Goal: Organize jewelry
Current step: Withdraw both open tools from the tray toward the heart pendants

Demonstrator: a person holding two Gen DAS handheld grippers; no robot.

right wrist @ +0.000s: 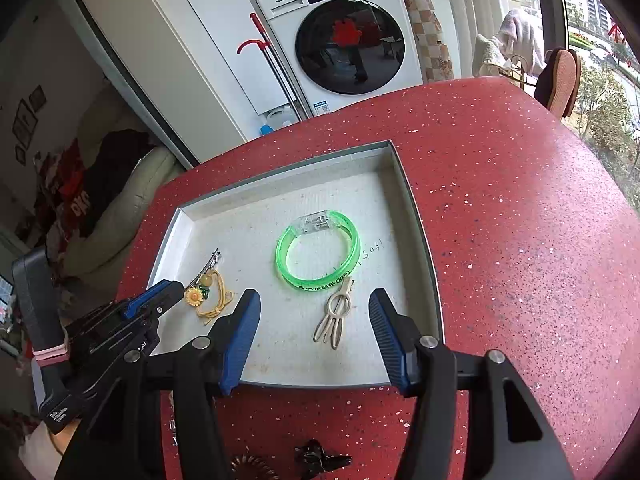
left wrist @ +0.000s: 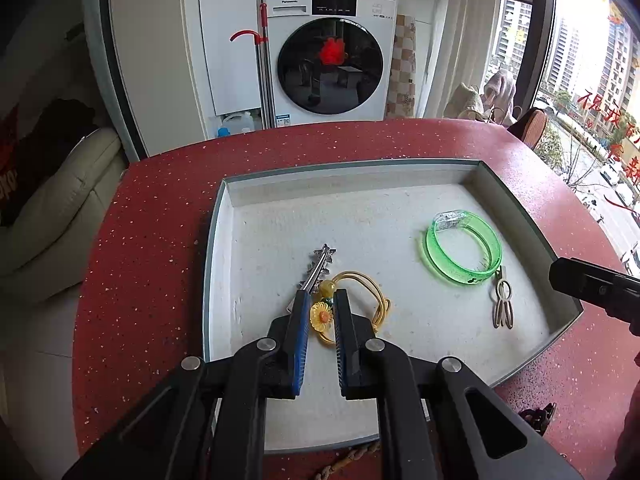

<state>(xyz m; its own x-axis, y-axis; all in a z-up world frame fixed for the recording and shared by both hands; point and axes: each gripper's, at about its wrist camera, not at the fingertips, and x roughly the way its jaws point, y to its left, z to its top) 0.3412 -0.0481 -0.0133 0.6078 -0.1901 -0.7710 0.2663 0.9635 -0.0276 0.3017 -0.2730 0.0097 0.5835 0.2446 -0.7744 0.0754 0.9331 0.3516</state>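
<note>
A white tray [left wrist: 304,220] with a grey rim sits on the red speckled table [left wrist: 160,220]. In it lie a yellow hair tie with a sunflower charm [left wrist: 322,316], a silver star hair clip [left wrist: 320,266], a green translucent bangle [left wrist: 464,248] and a beige hair clip [left wrist: 503,304]. My left gripper [left wrist: 321,294] hovers over the sunflower with its blue pads nearly together, and the tie lies flat below it. My right gripper [right wrist: 315,296] stands open above the beige clip [right wrist: 334,318], near the bangle [right wrist: 318,252], with nothing between its pads.
Near the table's front edge lie a dark claw clip [right wrist: 320,458], a brown spiral tie [right wrist: 252,466] and a chain [left wrist: 352,456]. A washing machine [left wrist: 330,60] stands beyond the table. A cream sofa [left wrist: 60,208] is at the left and a window at the right.
</note>
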